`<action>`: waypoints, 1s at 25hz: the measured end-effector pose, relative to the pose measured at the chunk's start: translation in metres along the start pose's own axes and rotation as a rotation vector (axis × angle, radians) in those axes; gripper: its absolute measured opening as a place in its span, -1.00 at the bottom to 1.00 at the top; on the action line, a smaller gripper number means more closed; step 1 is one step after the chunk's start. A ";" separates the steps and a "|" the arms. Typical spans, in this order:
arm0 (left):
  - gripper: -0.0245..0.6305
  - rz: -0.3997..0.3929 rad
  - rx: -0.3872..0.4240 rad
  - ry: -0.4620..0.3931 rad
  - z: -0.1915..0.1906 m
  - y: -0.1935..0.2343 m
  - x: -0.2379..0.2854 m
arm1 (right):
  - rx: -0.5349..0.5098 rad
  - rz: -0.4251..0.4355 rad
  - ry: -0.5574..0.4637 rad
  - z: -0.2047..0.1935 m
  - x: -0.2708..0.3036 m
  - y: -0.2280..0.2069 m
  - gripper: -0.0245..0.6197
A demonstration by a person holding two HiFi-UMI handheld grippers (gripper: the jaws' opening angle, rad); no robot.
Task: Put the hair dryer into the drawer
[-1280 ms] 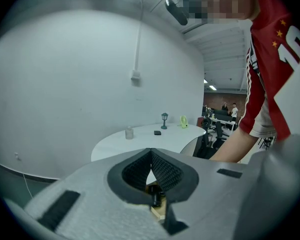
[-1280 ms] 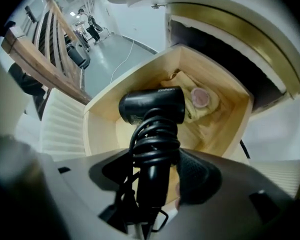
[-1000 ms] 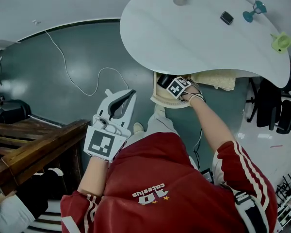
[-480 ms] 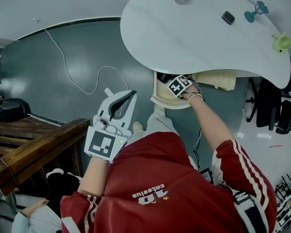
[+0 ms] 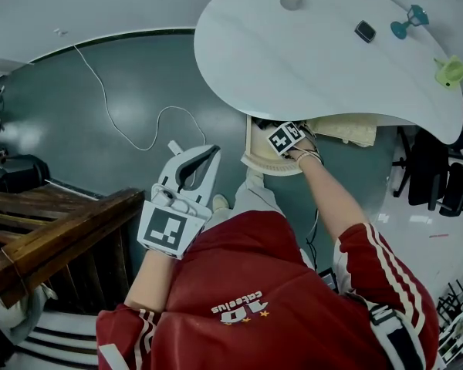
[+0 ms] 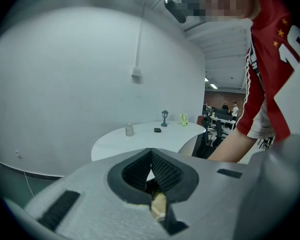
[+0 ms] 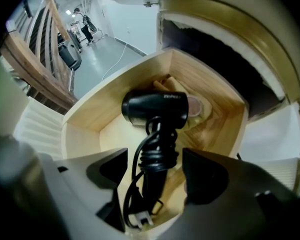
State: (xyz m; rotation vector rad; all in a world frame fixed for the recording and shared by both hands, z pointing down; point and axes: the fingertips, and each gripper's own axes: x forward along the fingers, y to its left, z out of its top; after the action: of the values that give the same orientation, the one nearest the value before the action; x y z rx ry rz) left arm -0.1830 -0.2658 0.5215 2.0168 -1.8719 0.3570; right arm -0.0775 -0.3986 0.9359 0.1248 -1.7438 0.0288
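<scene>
While resting the hair dryer flat on the drawer floor, body far, corded handle pointing back at the tool, straddles that handle with the 2 jaws of the right gripper, just opened wide, pads clear. Probably needs only a straight lift out. Holds the left gripper shut, empty, well apart.

I'm seeing a black hair dryer, a pale wood drawer, a white table and my white-striped red sleeve

Left tool hovers with jaws together; right tool points down, jaws just opening off the hair dryer.
</scene>
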 end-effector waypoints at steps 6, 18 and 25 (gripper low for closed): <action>-0.92 -0.001 -0.001 -0.018 0.005 -0.001 0.001 | -0.020 -0.023 -0.033 0.003 -0.012 -0.003 0.16; -0.92 -0.057 0.022 -0.098 0.022 -0.006 -0.004 | -0.051 -0.041 -0.071 -0.022 -0.066 -0.002 0.08; -0.92 -0.114 0.076 -0.175 0.037 0.005 -0.020 | 0.108 -0.112 -0.145 -0.033 -0.118 0.007 0.06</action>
State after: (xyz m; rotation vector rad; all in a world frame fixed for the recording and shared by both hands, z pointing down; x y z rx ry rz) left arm -0.1923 -0.2638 0.4803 2.2594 -1.8580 0.2297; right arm -0.0253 -0.3803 0.8261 0.3098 -1.8776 0.0326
